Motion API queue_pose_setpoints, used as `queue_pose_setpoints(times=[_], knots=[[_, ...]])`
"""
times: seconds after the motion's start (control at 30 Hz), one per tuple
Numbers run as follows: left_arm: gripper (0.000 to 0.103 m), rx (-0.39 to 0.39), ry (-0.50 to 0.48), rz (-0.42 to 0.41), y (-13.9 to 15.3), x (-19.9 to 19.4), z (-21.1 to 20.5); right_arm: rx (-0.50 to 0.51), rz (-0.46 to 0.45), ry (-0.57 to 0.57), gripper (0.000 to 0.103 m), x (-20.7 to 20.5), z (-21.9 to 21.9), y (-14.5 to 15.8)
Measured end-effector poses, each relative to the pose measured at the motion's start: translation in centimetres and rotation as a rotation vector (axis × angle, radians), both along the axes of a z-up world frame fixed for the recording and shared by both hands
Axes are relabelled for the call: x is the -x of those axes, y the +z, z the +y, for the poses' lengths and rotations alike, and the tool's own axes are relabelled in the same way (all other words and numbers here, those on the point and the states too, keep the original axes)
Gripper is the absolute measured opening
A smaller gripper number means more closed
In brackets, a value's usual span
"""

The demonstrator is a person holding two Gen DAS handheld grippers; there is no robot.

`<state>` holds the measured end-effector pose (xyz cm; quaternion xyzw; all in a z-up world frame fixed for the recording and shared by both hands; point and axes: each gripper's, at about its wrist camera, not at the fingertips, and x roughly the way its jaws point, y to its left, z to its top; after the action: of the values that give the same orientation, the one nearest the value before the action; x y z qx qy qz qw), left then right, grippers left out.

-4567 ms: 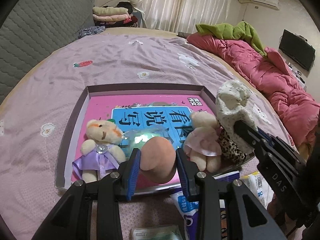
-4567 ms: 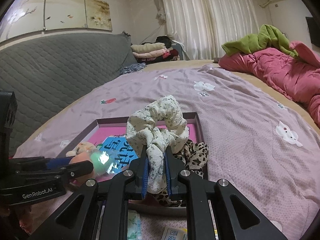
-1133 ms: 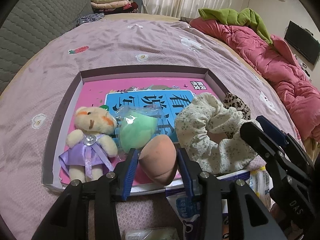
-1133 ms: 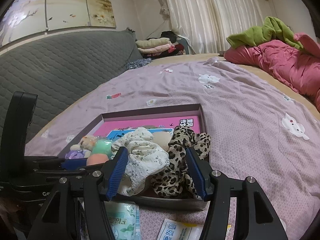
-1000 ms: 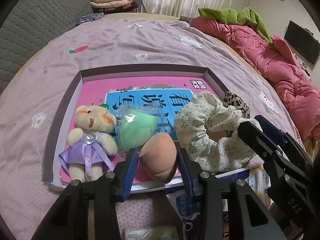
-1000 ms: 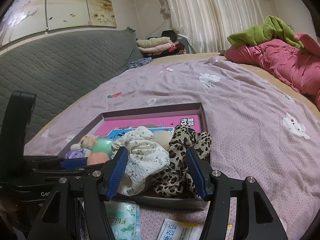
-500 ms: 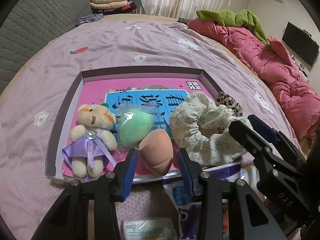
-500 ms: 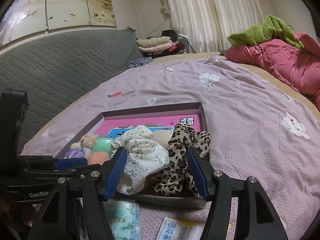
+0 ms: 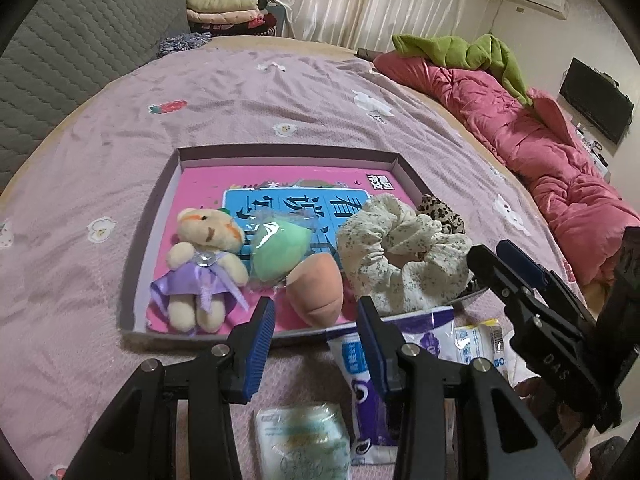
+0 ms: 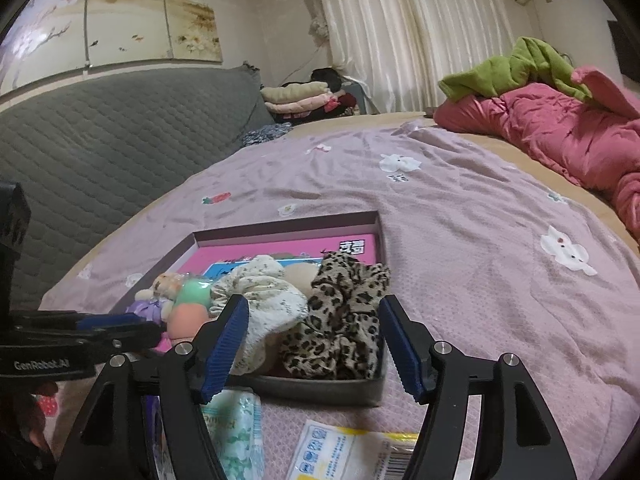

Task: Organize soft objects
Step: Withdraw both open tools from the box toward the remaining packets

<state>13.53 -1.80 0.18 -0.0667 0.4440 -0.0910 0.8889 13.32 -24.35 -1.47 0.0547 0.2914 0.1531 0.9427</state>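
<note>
Left wrist view shows my left gripper [image 9: 316, 326] with its blue-padded jaws parted and nothing between them; the peach-orange egg-shaped makeup sponge [image 9: 317, 291] lies just beyond the tips, free of both pads. Its long axis runs toward and away from me, the rounded end nearest the claw. That sponge sits at the near edge of the shallow purple-grey cardboard tray [image 9: 158, 216], which rests on the lilac bedsheet [image 9: 224, 96].

Counting what is in the tray: two egg-shaped sponges, the peach one and a mint-green one in clear wrap [image 9: 276, 254]; one small cream teddy bear in a purple dress [image 9: 202, 270], lying on its back with its head toward the far wall; two hair scrunchies, a cream floral one [image 9: 394, 254] and a leopard-print one [image 9: 440, 212] behind it.

Right wrist view has my right gripper [image 10: 314, 344] spread wide, its jaws just having been opening, both scrunchies beyond them and touching neither pad. Three sealed plastic packets lie on the sheet near me.
</note>
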Motion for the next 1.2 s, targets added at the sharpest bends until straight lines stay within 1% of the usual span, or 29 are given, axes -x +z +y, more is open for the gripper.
queue_pose_setpoints(times=[0.17,0.3,0.4,0.47,0.8,0.97,1.13,1.2], knots=[[0.042,0.004,0.020,-0.003,0.5,1.1,1.2,0.011,-0.010,-0.010,0.070,0.9,-0.3,0.4],[0.042,0.013,0.037,0.005,0.5,1.9,2.1,0.020,-0.016,-0.017,0.070,1.5,-0.3,0.7],[0.042,0.000,0.035,0.011,0.3,2.6,2.3,0.019,-0.013,-0.026,0.070,1.9,-0.6,0.8],[0.042,0.005,0.035,0.017,0.2,2.9,2.4,0.016,-0.006,-0.033,0.070,2.2,-0.7,0.9],[0.042,0.023,0.004,0.021,0.6,4.1,1.7,0.040,0.010,-0.043,0.070,4.0,-0.3,1.2],[0.042,0.036,-0.009,0.024,0.8,4.5,1.3,0.048,0.039,-0.082,0.070,4.6,-0.6,1.1],[0.042,0.060,-0.020,0.037,0.8,4.8,0.9,0.027,0.074,-0.086,0.070,5.2,-0.9,0.8],[0.042,0.071,-0.025,0.045,0.7,5.0,0.7,0.035,0.080,-0.089,0.070,5.5,-0.8,0.8]])
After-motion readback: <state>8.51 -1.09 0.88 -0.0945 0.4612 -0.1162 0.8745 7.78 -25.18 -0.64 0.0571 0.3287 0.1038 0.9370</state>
